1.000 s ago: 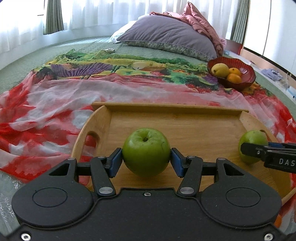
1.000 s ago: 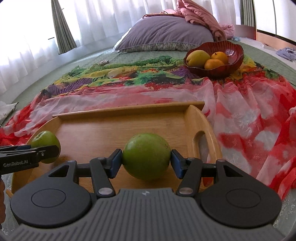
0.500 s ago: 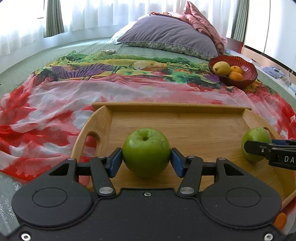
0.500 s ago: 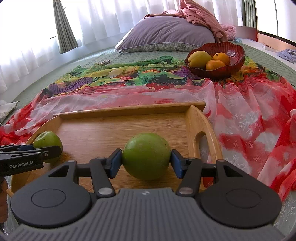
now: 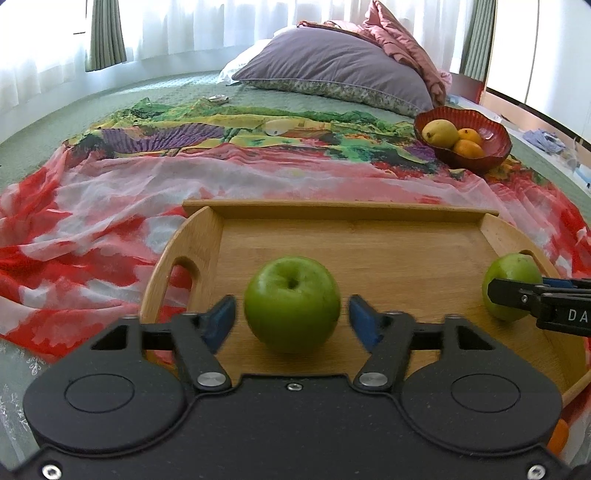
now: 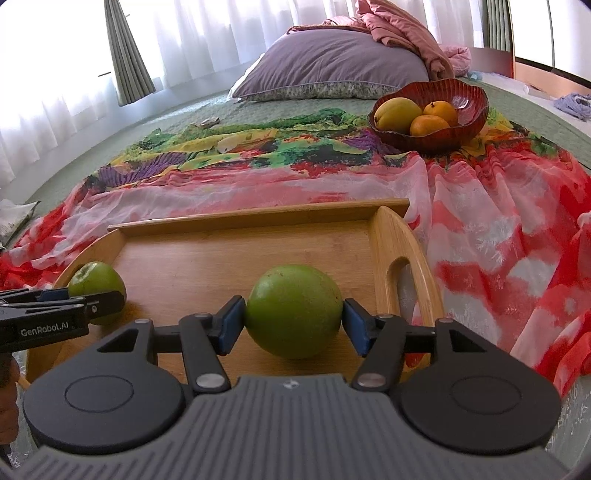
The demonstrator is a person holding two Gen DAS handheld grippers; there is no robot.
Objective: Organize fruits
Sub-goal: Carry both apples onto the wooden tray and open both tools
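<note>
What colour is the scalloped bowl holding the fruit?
Dark red scalloped bowl, best seen in the right wrist view.

1. A big purple pillow (image 5: 332, 79) sits at the far end of the bed (image 5: 44, 144), a pink blanket (image 5: 402, 48) bunched behind it.
2. A bright floral scarf (image 5: 110, 206) lies spread across the green bedcover.
3. White sheer curtains (image 5: 192, 29) glow along the window, green drapes (image 5: 105, 35) hanging beside them.
4. A small object (image 5: 218, 98) rests near the pillow, too small to identify.
</note>
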